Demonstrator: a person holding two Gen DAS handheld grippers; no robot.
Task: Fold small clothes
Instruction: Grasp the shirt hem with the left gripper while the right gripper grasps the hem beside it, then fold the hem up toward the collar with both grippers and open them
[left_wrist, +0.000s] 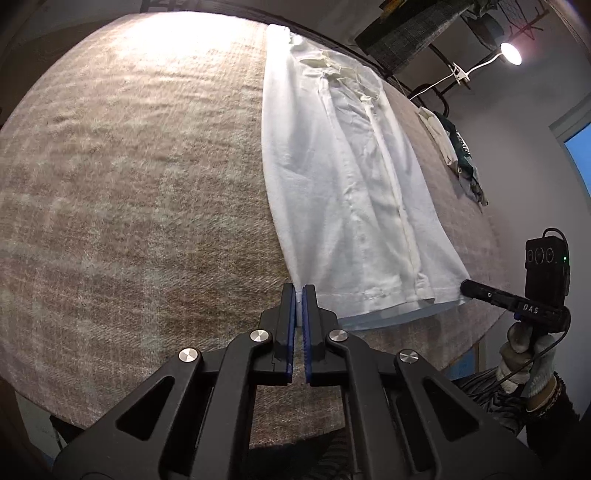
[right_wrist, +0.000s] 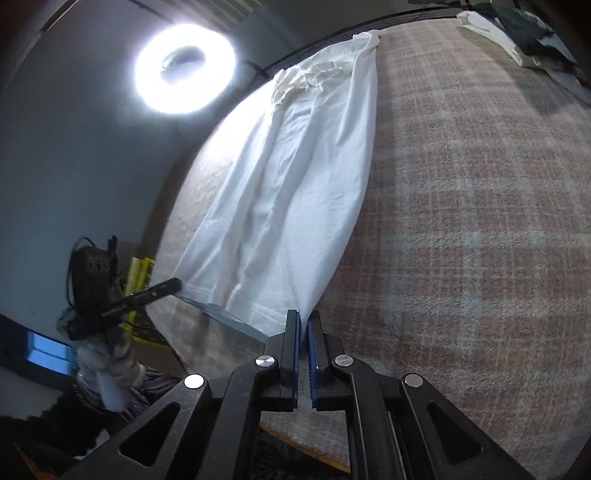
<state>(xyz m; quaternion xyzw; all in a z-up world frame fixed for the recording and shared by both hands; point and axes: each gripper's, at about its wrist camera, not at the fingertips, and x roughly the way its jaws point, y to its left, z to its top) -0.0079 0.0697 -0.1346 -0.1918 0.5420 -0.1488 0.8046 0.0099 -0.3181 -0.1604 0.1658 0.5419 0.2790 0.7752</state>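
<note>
A white garment (left_wrist: 343, 184), folded lengthwise into a long strip, lies on the plaid cloth-covered table (left_wrist: 129, 184). It also shows in the right wrist view (right_wrist: 295, 184). My left gripper (left_wrist: 299, 290) is shut on the near left corner of its hem. My right gripper (right_wrist: 304, 317) is shut on the near right corner of the hem. The right gripper also shows in the left wrist view (left_wrist: 467, 286) at the hem's right corner, and the left gripper shows in the right wrist view (right_wrist: 177, 284) at the hem's left corner.
A pile of other clothes (left_wrist: 458, 151) lies at the table's far right edge; it shows in the right wrist view (right_wrist: 524, 33) too. A ring light (right_wrist: 184, 68) glares beyond the table. A small lamp (left_wrist: 511, 51) shines at the back right.
</note>
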